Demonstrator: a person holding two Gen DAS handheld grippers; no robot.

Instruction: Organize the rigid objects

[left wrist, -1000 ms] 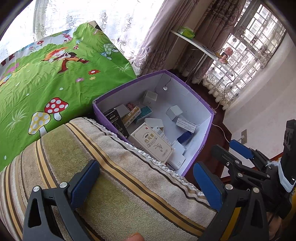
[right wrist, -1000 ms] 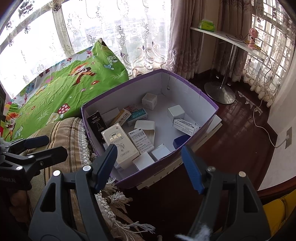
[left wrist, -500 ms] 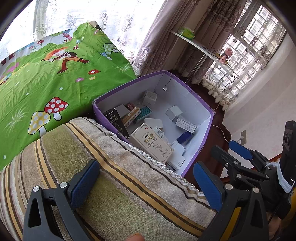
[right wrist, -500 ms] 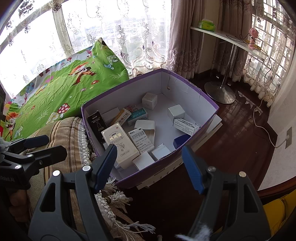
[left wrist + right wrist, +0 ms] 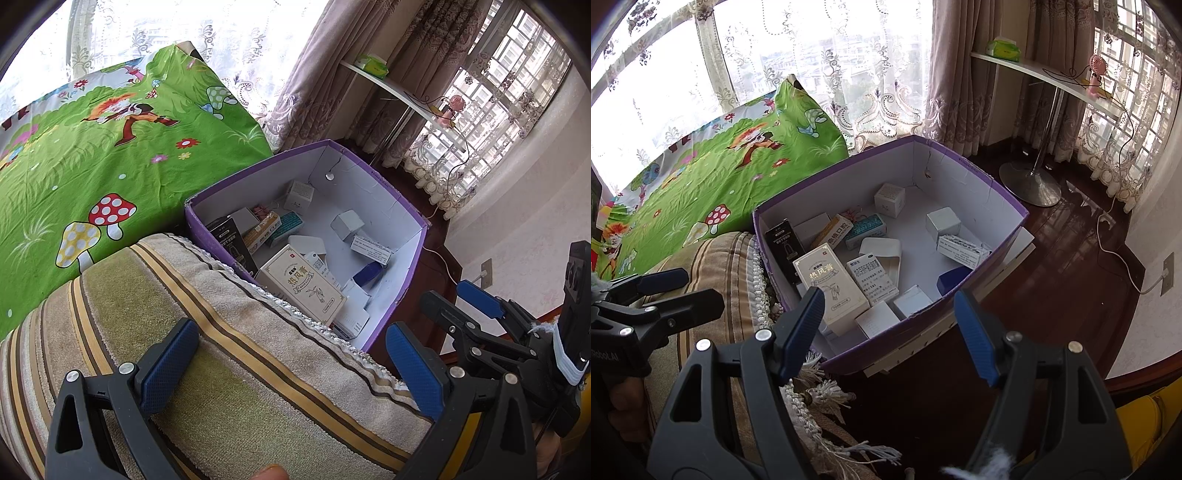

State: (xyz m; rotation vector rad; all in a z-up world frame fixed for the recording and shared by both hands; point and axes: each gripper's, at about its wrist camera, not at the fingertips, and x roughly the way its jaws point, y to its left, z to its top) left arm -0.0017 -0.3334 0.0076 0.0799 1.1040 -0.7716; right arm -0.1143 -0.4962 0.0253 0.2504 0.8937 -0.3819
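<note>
Far left: a green cartoon bedsheet [image 5: 713, 177] with mushrooms and flowers, lit by the lace-curtained window behind it. Below and just in front of it lies a striped towel [image 5: 229, 354] with a fringed edge, draped over a raised surface.

The left gripper [image 5: 288, 369] hangs over the towel, angled downward. Its jaws stand wide apart with nothing between the blue pads; only the towel shows in the gap. In the right wrist view the same gripper sits at the left edge, beside the fringe.

Centre: a purple cardboard box [image 5: 964, 162], white inside, open at the top, its near-left wall touching the towel's fringe. Inside it are loose small cartons: a tall black box [image 5: 785, 247] leaning against the left wall, a large cream box with gold lettering [image 5: 831, 288] next to it, a white printed medicine box [image 5: 873, 277], a teal-and-white box [image 5: 866, 229], two white cubes [image 5: 889, 199] toward the far side, a long white carton [image 5: 962, 251] and a dark blue box [image 5: 953, 278] near the right wall. Several lie tilted or overlapping.

The right gripper [image 5: 890, 332] is held above the box's near rim, jaws spread and empty, touching nothing.

Right: dark wooden floor [image 5: 1063, 266], a white cable, a round-based stand and a wall shelf.
</note>
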